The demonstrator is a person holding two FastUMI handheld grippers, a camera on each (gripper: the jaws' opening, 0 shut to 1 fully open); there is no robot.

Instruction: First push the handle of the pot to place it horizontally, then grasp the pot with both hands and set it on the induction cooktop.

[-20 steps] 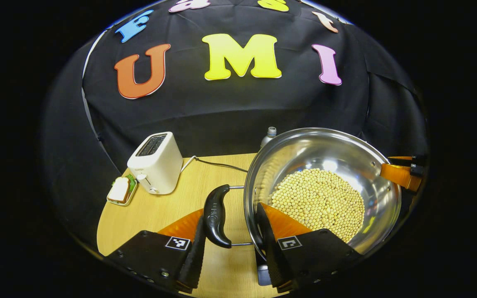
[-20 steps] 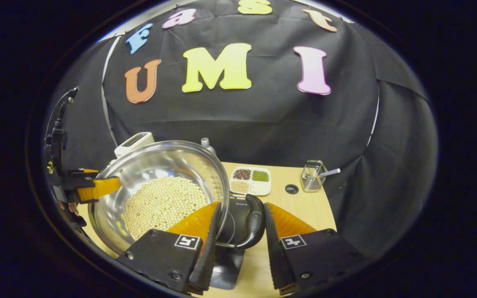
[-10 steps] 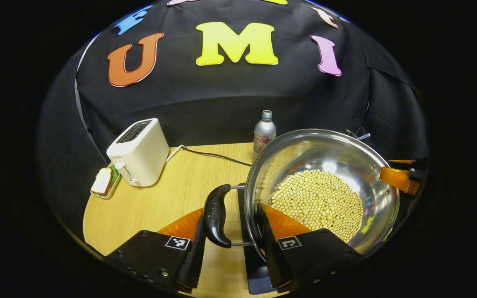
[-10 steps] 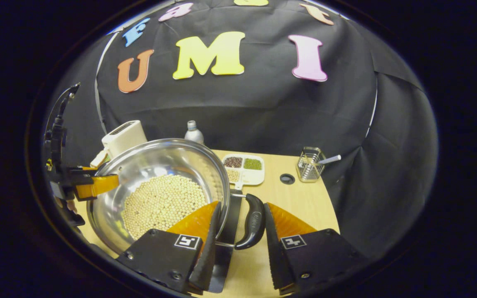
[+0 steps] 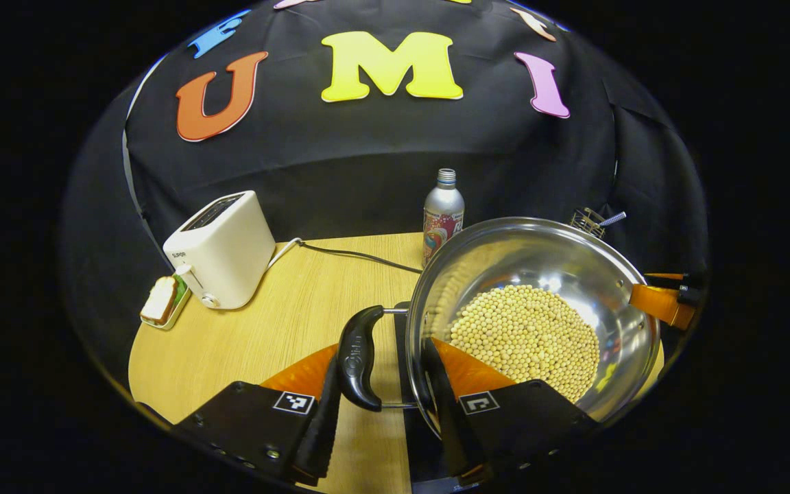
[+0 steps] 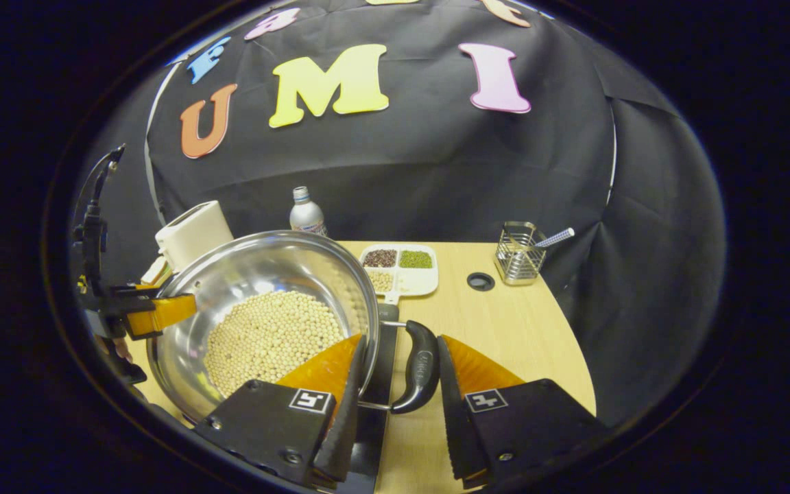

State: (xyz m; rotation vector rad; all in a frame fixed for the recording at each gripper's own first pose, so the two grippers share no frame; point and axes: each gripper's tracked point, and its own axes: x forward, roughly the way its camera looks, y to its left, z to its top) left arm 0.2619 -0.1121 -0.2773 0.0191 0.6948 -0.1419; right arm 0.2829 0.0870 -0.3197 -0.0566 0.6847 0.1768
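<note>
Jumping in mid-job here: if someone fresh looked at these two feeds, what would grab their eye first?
First the big steel pot, heaped with pale beans, at the centre of the table in both views. Next, the left gripper and right gripper each straddle a black side handle, one finger inside the rim. Behind stand a white toaster at left and a bottle.
</note>
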